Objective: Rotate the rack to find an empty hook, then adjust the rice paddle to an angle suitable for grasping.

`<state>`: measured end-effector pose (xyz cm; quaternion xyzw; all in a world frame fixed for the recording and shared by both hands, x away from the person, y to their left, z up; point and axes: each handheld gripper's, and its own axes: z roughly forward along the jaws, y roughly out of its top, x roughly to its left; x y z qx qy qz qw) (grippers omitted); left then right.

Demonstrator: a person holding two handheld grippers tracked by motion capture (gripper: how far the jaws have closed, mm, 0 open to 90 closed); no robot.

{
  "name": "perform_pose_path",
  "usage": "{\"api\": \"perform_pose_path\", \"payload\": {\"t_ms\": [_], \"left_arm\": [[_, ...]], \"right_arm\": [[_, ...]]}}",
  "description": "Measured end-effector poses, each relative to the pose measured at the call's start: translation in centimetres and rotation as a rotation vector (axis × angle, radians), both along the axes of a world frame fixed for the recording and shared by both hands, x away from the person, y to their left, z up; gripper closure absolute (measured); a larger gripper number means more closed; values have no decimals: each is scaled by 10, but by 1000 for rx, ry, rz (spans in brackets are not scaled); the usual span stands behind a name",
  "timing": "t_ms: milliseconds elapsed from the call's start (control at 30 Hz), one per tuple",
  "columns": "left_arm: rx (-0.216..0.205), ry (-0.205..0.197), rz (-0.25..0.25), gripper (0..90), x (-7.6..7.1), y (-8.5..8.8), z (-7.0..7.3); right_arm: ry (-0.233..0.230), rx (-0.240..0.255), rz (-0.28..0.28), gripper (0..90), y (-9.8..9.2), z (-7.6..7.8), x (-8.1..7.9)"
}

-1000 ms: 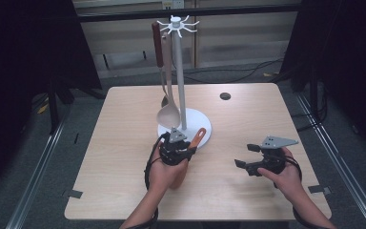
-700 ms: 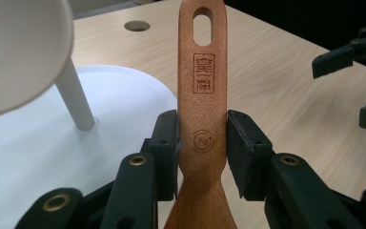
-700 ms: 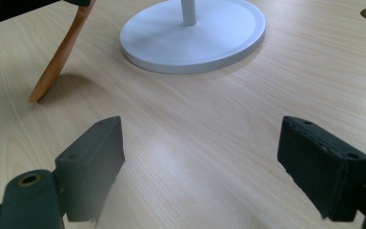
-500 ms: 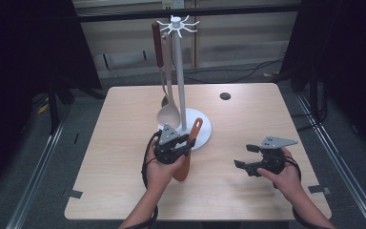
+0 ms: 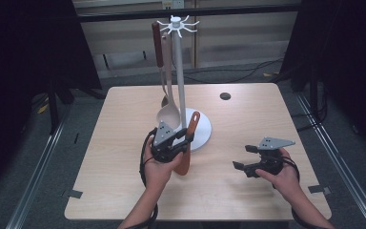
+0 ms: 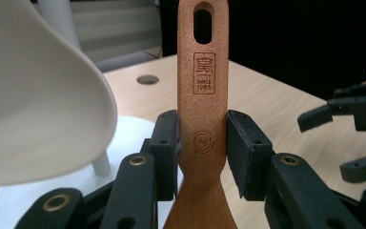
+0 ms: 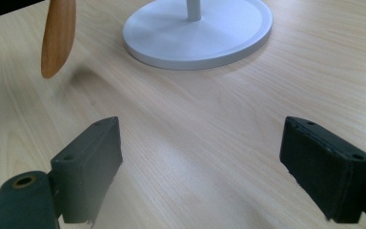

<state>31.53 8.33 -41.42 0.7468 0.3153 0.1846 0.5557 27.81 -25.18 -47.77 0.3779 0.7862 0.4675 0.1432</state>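
The left gripper [image 5: 183, 139] clamps a wooden spatula [image 6: 204, 95] upright; next, raise its hole to a rack [image 5: 180, 71] hook above. The right gripper [image 5: 245, 157] waits open.

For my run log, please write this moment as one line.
left gripper: shut on wooden spatula, lifted off table | right gripper: open, holds nothing | rack: two utensils hanging

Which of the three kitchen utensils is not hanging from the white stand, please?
The wooden spatula: the left claw holds it by its handle, while the white spoon and the brown-handled ladle hang from the stand.
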Motion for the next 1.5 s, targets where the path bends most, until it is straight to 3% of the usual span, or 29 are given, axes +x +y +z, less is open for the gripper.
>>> {"api": "perform_pose_path", "payload": {"t_ms": [333,833,1067,1367,1500], "left_arm": [[-50,-82,18,660,-5,4,29],[-145,-157,63,660,-7,11,60],[-158,-176,88,660,-8,10,74],[-159,-239,116,660,-8,6,91],[-168,-243,134,660,-7,5,97]], "right_arm": [[-9,-3,-10,114,0,1,0],[-15,-1,-11,78,8,1,5],[-21,-2,-4,48,11,1,5],[-24,11,0,40,9,2,4],[-26,23,-4,40,9,4,5]]}}
